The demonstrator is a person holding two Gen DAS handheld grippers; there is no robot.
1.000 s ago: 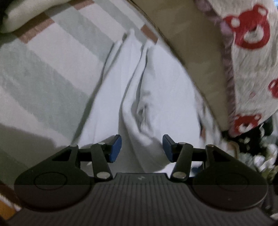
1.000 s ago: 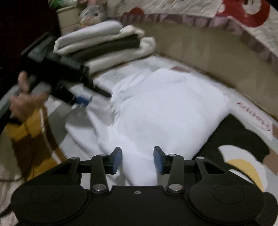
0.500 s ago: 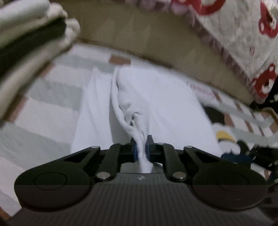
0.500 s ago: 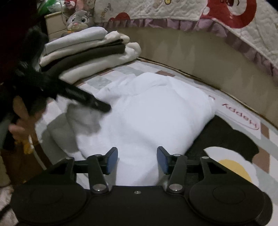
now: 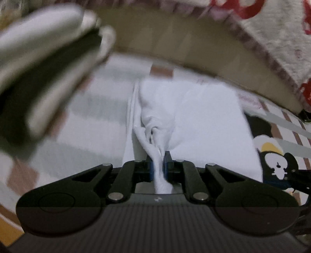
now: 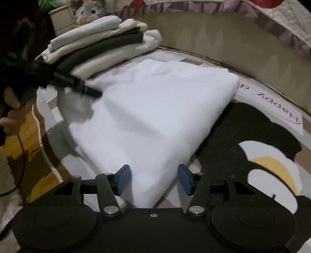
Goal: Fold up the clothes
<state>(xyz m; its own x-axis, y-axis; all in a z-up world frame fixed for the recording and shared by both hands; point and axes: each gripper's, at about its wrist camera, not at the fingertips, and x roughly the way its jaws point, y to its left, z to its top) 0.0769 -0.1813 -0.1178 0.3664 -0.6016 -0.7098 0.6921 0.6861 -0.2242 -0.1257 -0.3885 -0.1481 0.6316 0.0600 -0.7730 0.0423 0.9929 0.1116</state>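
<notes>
A white garment (image 6: 155,109) lies folded on the patterned mat (image 6: 268,155). In the left wrist view my left gripper (image 5: 159,169) is shut on a bunched edge of the white garment (image 5: 204,124), and the cloth rises in a taut ridge from the pads. The right wrist view shows that same left gripper (image 6: 93,93) at the garment's left edge, held by a hand (image 6: 11,109). My right gripper (image 6: 153,180) hovers over the garment's near corner, its jaws opening; the cloth lies between the pads but they do not press on it.
A stack of folded clothes (image 6: 101,46) in white, grey and cream sits at the mat's far left, close to the left gripper. A tan padded wall (image 6: 223,39) curves round the back, with a bear-print quilt (image 5: 272,29) above. A plush toy (image 6: 87,11) stands behind the stack.
My left gripper closed on the garment's edge and lifted it, rolling as it rose. My right gripper's jaws spread wider over the near corner.
</notes>
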